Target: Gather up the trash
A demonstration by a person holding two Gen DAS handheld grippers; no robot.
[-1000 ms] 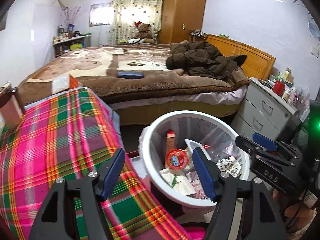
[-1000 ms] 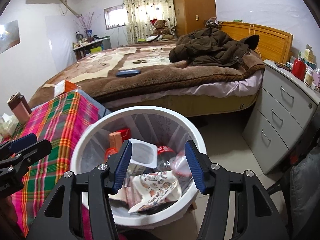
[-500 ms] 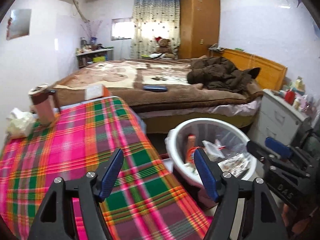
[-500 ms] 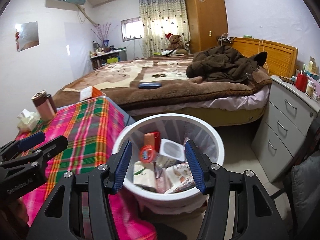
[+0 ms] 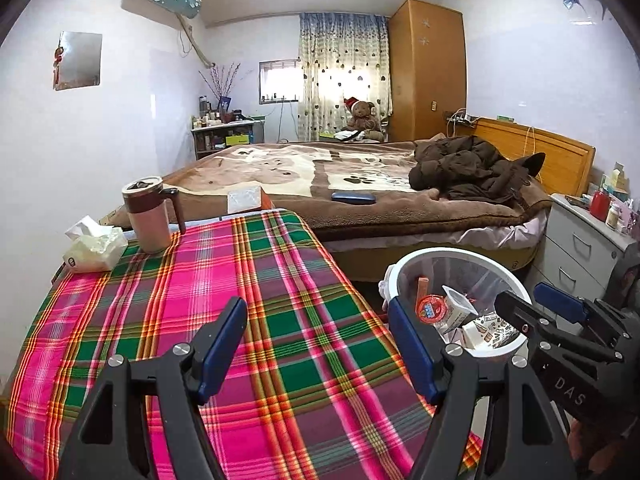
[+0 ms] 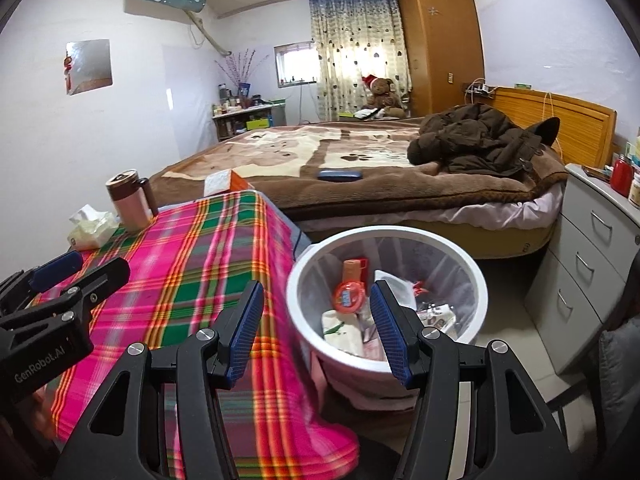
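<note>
Two grippers hang empty over the scene. The left gripper [image 5: 318, 350] has its fingers [image 5: 222, 346] spread above the plaid-covered surface [image 5: 248, 280], nothing between them. The right gripper [image 6: 316, 332] is spread too, one finger over the cloth edge, the other in front of the white trash bin [image 6: 478, 280], pinching nothing.

The collected trash lies inside the bin, which stands on the floor between the surface and the bed [image 5: 304, 168]: a red-lidded cup [image 6: 350, 298], an orange carton [image 6: 352, 270] and crumpled wrappers [image 6: 342, 332]. On the far left end of the surface sit a tissue pack [image 5: 94, 246] and a pink lidded mug [image 5: 148, 214], close together; an orange-and-white box [image 5: 248, 199] lies at its far edge.

No loose trash shows on the cloth, so the task looks nearly or wholly done. The main risk is misjudging a target: the tissue pack or mug could be taken for rubbish and binned. Reaching that far corner, a spread finger could clip the mug and tip it, or drag the cloth and pull everything along. The bin stands close to the hanging cloth, and a careless swing of the right gripper could knock its rim and spill the contents.
</note>
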